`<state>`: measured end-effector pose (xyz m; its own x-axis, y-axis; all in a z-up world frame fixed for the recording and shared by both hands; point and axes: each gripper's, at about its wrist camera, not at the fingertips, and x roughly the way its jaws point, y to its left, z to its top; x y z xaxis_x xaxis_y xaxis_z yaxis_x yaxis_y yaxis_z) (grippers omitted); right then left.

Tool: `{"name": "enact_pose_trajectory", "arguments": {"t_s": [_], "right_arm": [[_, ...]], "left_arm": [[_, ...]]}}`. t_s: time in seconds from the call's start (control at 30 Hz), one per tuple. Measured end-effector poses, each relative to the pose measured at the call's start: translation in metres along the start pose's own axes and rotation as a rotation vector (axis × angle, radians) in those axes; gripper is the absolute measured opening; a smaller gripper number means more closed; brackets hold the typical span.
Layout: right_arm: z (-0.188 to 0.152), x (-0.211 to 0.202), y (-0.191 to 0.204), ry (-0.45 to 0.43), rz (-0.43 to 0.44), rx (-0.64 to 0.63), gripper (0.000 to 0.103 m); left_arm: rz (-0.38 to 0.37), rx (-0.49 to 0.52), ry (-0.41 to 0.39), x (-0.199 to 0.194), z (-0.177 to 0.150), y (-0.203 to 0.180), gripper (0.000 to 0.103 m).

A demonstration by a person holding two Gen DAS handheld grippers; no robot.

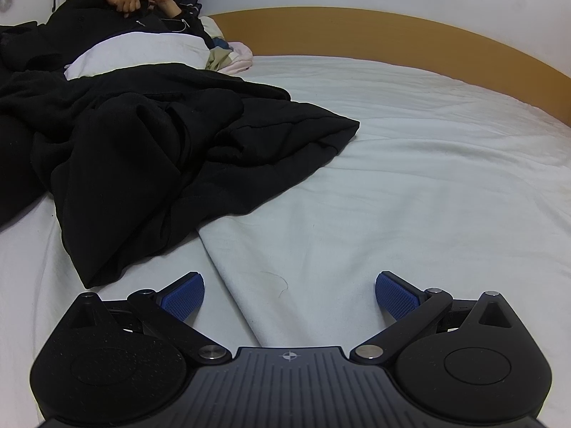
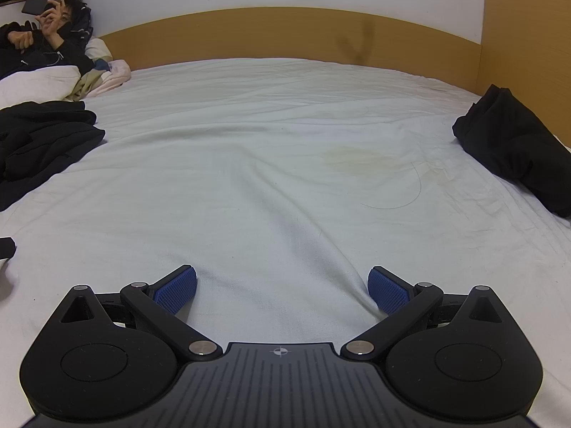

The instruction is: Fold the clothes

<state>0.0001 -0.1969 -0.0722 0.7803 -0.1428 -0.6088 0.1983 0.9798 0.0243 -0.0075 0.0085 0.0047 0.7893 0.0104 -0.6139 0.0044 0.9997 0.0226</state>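
A crumpled black garment (image 1: 150, 149) lies spread on the white bed sheet (image 1: 410, 178), ahead and left of my left gripper (image 1: 289, 297). That gripper is open and empty, low over the sheet, just short of the garment's near edge. In the right wrist view the same black garment (image 2: 43, 139) shows at the far left. A folded black garment (image 2: 514, 146) lies at the right edge of the bed. My right gripper (image 2: 282, 290) is open and empty over bare sheet (image 2: 267, 142), apart from both garments.
A person in dark clothes (image 1: 142, 10) lies at the far left of the bed holding a phone, with a white pillow (image 1: 139, 53) on them. A wooden headboard (image 2: 285, 32) runs along the far side. A yellowish stain (image 2: 357, 157) marks the sheet.
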Motion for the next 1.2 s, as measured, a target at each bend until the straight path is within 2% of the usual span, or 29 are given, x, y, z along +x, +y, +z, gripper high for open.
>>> {"name": "enact_pose_trajectory", "arguments": {"t_s": [1.2], "right_arm": [[-0.001, -0.001, 0.002, -0.001, -0.015, 0.011, 0.103]], "left_arm": [[-0.035, 0.006, 0.019, -0.003, 0.000, 0.011, 0.102]]}}
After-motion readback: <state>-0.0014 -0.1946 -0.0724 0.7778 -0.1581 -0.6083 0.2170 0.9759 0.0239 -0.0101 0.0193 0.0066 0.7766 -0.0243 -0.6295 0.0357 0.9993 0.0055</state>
